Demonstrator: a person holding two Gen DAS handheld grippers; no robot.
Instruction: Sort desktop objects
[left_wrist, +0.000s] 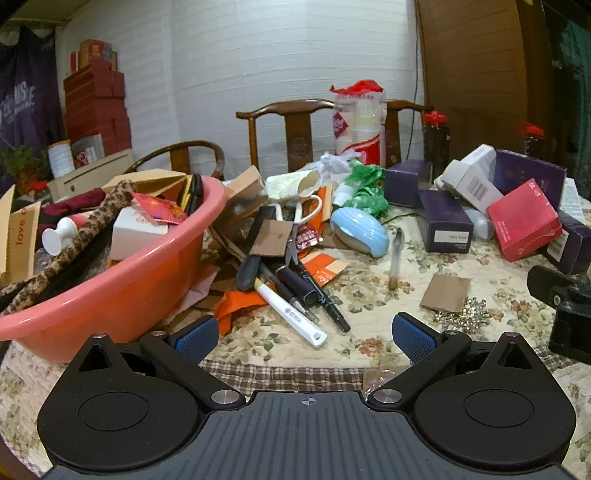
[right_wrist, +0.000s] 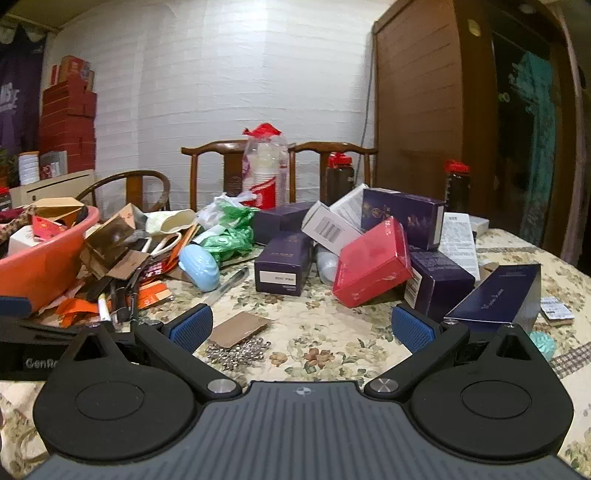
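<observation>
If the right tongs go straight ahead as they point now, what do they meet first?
The right tongs stand open and empty. Straight ahead lies bare tablecloth, then probably the pink box; depth is unclear.

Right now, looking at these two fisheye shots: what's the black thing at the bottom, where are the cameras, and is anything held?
The black part is a hand-held two-finger gripper; a person carries one per hand, each with its own forward-looking camera. One picture looks past the left gripper, the other past the right gripper. Both are open and hold nothing. On the floral tablecloth lie a pink basin full of odds and ends, a heap of pens and scissors, a blue oval case and a pile of boxes.
</observation>
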